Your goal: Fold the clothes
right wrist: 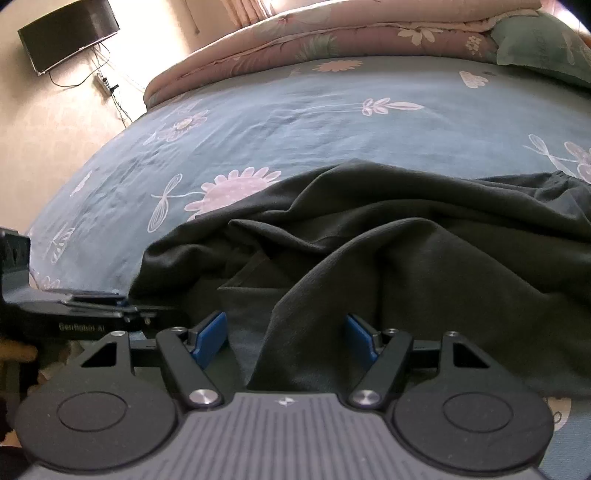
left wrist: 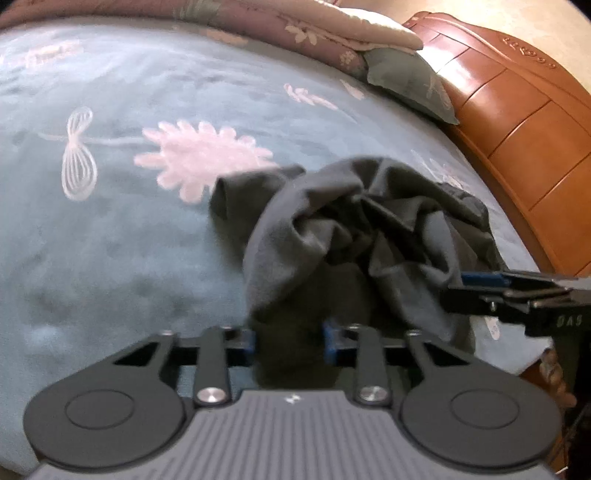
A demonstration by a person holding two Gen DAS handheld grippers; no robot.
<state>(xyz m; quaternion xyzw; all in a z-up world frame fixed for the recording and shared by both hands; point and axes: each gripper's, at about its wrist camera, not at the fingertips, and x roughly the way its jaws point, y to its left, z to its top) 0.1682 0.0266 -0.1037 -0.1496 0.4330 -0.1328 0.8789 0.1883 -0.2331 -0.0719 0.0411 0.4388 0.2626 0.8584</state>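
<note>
One dark grey garment point(left wrist: 354, 229), soft and crumpled, lies near the bed's point(left wrist: 110, 240) front edge on a blue floral sheet. Your left gripper point(left wrist: 291, 341) pinches a bunched fold between two blue pads. Your right gripper point(right wrist: 286, 336) stands wide apart, cloth between untouched. Only the right view shows one wall television point(right wrist: 68, 31); only the left, the wooden headboard point(left wrist: 517, 122).

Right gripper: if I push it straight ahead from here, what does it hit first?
The dark garment. A fold of it already lies between the open fingers of the right gripper, so going forward would likely plough into the bunched cloth before reaching bare bedspread. Depth is hard to judge.
</note>
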